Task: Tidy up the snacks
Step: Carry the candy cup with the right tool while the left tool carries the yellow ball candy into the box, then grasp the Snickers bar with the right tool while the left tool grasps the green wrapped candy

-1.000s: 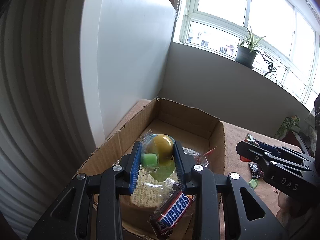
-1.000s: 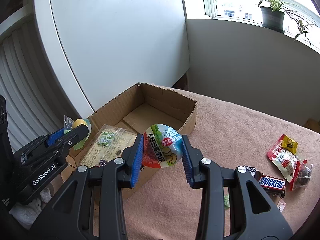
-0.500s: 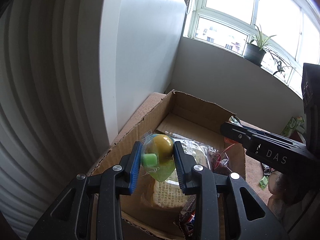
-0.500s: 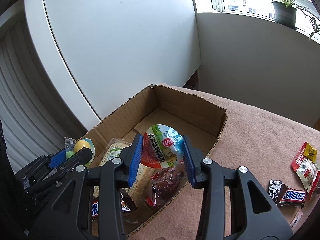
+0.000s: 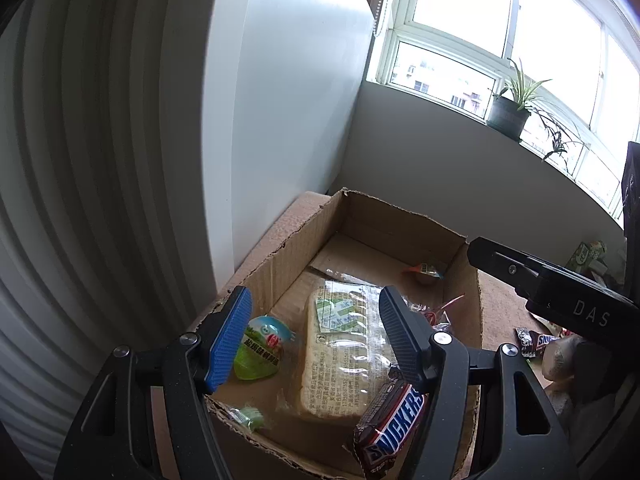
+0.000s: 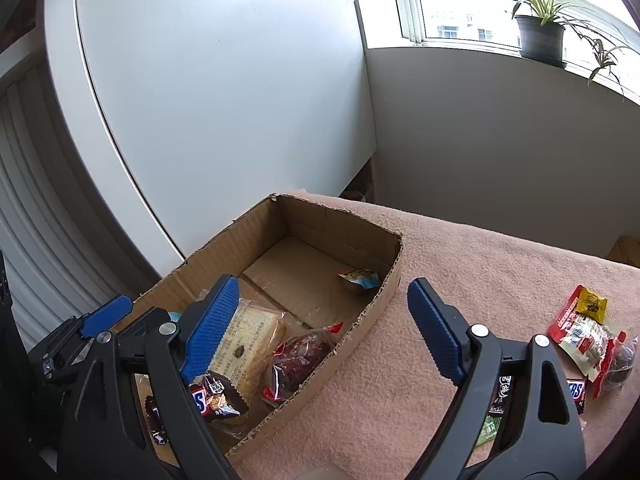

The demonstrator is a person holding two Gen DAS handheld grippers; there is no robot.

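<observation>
A brown cardboard box point(image 5: 400, 224) point(image 6: 372, 316) sits on the pink cloth. My left gripper point(image 5: 316, 320) is open above its near end. A green jelly cup point(image 5: 262, 344) lies in the box by the left fingertip. A wrapped bread slice point(image 5: 340, 344) point(image 6: 248, 340) and a Snickers bar point(image 5: 394, 416) lie inside too. My right gripper point(image 6: 320, 320) is open over the box's right wall. A red-lidded jelly cup point(image 6: 358, 278) point(image 5: 424, 272) lies at the far end of the box. A red packet point(image 6: 300, 360) lies near the right wall.
Loose snacks lie on the cloth at the right: a red and white packet point(image 6: 580, 328), a dark wrapped ball point(image 6: 620, 364), a Snickers bar point(image 6: 576, 394) and a green candy point(image 6: 490, 430). A white cabinet point(image 6: 220, 100) stands behind the box. A potted plant point(image 6: 540, 36) sits on the windowsill.
Both grippers opened. The green jelly cup dropped from my left gripper into the box's near end. The red-lidded cup dropped from my right gripper into the far end.
</observation>
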